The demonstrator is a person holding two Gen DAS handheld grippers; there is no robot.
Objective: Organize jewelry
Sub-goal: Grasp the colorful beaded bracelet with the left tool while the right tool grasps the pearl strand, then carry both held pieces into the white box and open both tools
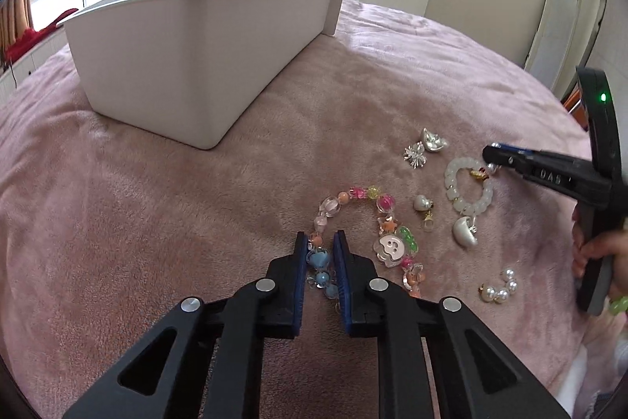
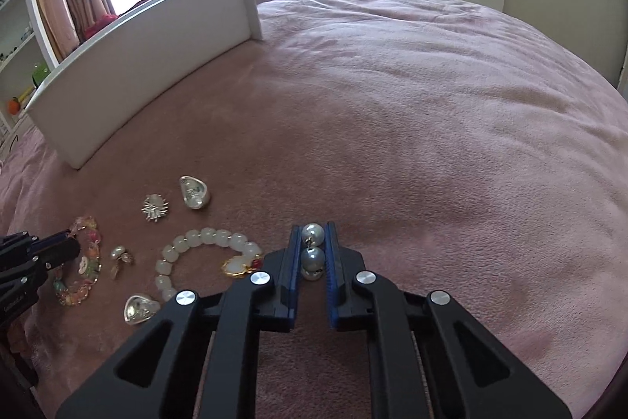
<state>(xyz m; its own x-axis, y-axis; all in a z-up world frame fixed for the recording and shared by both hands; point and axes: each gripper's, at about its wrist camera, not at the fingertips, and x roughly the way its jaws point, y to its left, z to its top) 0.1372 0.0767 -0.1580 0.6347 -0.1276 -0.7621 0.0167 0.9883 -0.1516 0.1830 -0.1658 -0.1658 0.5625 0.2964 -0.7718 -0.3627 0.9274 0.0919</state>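
The left gripper [image 1: 320, 242] is closed on the coloured bead bracelet [image 1: 365, 222] lying on the bed [image 1: 196, 203]. The right gripper [image 2: 313, 236] is clamped on silver ball earrings [image 2: 313, 250]. Pick-up is judged in hand; a lift and carry to the white box [image 1: 196, 46] are called for next.

The left gripper [image 1: 320, 242] sits low, its jaws narrowed around blue beads. The right gripper [image 2: 313, 234], to its right, pinches silver balls between nearly closed jaws, a hand [image 1: 600, 254] gripping its handle.
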